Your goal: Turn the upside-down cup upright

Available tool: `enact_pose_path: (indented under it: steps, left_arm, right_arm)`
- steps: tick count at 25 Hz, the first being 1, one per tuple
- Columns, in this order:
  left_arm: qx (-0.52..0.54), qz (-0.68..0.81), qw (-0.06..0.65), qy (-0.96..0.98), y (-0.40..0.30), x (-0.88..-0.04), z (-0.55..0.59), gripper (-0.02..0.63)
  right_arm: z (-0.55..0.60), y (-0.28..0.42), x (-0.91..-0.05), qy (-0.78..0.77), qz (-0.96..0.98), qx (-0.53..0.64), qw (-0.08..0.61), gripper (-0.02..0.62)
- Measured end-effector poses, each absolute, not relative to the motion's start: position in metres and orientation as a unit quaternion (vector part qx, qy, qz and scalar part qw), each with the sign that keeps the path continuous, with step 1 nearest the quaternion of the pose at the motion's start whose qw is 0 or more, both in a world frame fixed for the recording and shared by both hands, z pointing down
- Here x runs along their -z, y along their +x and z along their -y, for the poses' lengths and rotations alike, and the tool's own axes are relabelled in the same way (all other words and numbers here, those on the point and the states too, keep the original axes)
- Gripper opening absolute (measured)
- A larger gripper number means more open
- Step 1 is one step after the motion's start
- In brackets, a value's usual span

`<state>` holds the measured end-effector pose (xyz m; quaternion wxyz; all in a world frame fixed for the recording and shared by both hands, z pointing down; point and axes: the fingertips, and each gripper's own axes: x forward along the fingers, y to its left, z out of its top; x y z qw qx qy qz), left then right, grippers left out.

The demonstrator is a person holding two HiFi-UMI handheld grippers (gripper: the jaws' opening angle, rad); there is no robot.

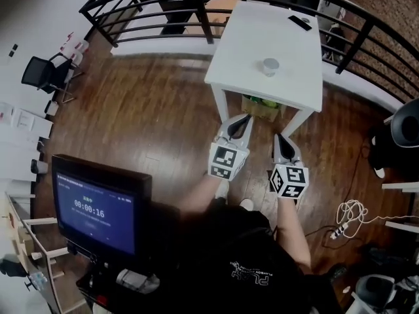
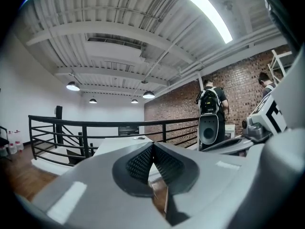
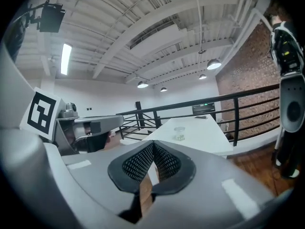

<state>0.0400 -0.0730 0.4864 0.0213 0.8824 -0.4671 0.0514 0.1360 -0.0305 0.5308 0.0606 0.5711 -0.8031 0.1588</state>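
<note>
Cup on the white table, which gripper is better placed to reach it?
Probably the right gripper: its view shows the cup just above its shut jaws, while the left gripper has no cup in its view.

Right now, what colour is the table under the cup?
White table; it shows best in the head view.

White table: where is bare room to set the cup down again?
Most of the table is bare: the left side beside the cup and the near strip before it. Only the far right corner holds a flat dark gadget.
</note>
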Motion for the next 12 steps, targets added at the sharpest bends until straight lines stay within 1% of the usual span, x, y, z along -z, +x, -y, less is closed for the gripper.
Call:
enact_pose_path:
  steps: [3, 8, 12]
  left_arm:
    - [-0.059, 0.471, 0.025, 0.880, 0.038, -0.481, 0.032, 0.000]
    - [-0.088, 0.481, 0.032, 0.872, 0.036, -0.500, 0.028, 0.000]
    - [-0.076, 0.490, 0.049, 0.867, 0.020, -0.499, 0.017, 0.000]
  right_arm:
    - [-0.006, 0.132, -0.530, 0.557, 0.811, -0.168, 0.065, 0.014]
    - [-0.006, 0.132, -0.549, 0.546, 0.814, -0.185, 0.068, 0.014]
    - [-0.019, 0.117, -0.552, 0.556, 0.808, -0.178, 0.079, 0.014]
